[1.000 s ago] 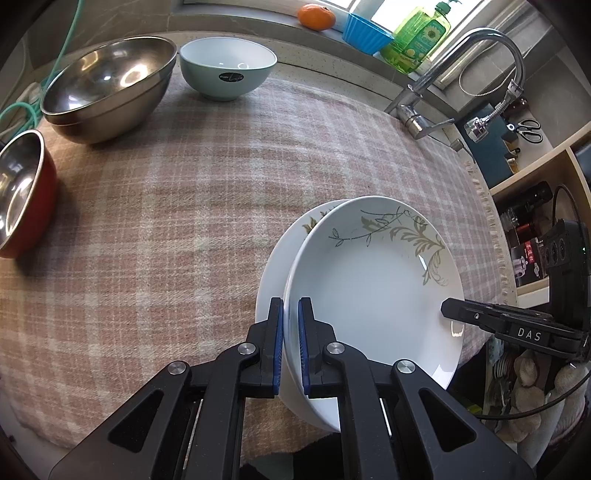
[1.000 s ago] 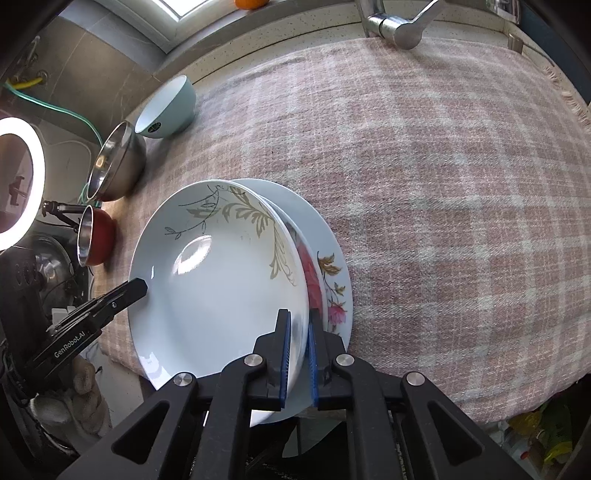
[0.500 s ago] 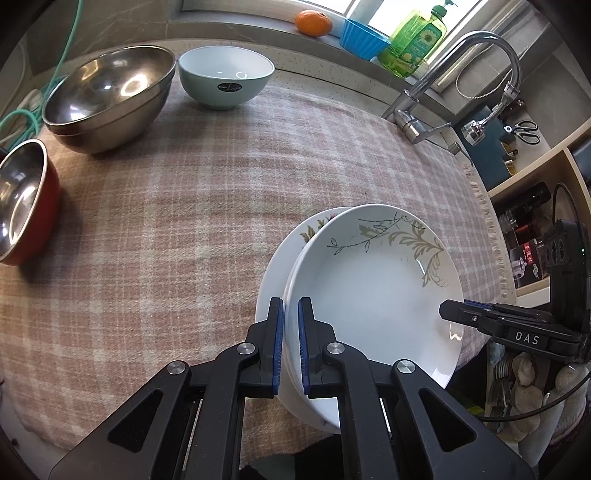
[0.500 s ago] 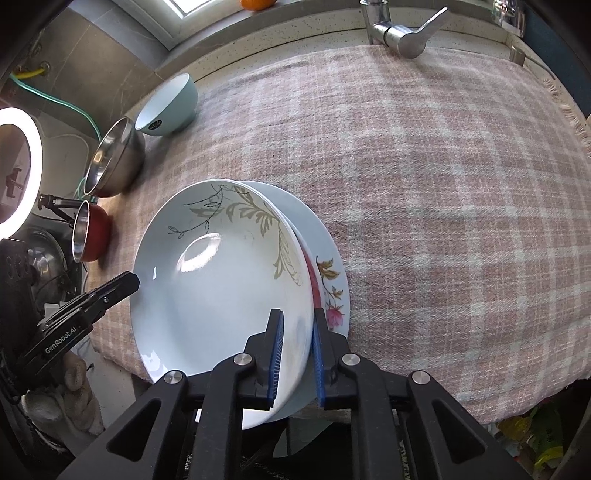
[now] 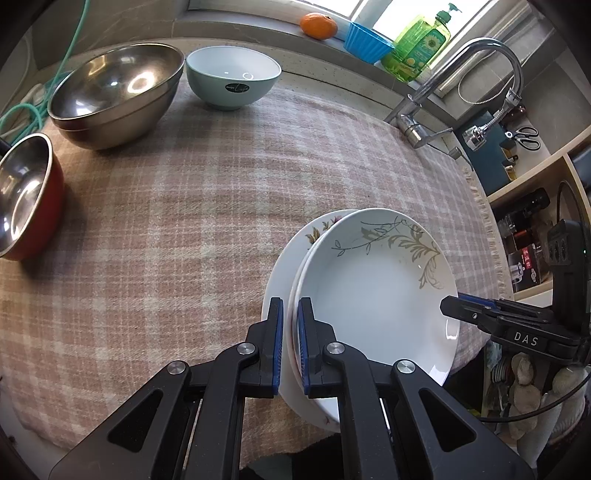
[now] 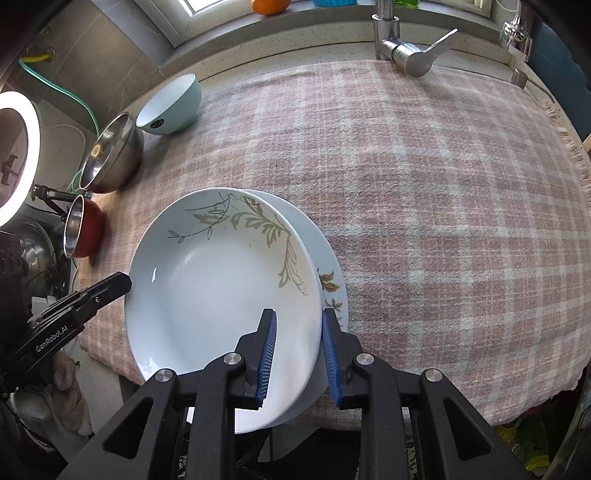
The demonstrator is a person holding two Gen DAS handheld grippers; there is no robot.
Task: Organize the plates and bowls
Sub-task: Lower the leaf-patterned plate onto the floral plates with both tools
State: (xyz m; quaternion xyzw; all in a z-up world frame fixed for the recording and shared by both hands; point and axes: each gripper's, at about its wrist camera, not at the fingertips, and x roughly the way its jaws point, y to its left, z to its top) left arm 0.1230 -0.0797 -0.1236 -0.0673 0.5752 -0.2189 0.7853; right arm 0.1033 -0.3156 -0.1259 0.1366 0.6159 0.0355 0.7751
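Note:
A white plate with a gold leaf pattern (image 5: 376, 288) (image 6: 221, 288) lies on a flower-patterned plate (image 5: 295, 251) (image 6: 328, 266) at the near edge of the plaid cloth (image 5: 184, 206). My left gripper (image 5: 290, 332) is shut on the leaf plate's near rim; its tip also shows in the right wrist view (image 6: 118, 284). My right gripper (image 6: 299, 321) straddles the opposite rim. Its jaws are opening, with the rim between the blue pads and the inner pad clear of the plate. In the left wrist view the right gripper's tip (image 5: 465, 306) shows at the plate's right edge.
At the back left stand a large steel bowl (image 5: 114, 92), a pale blue bowl (image 5: 232, 79) and a red bowl with a steel inside (image 5: 26, 195). A faucet (image 5: 424, 122) rises at the back right. On the sill are an orange (image 5: 317, 25) and a soap bottle (image 5: 421, 48).
The right gripper's jaws have spread apart from the leaf plate's rim, where they were shut on it. The left gripper keeps its grip and has stayed put.

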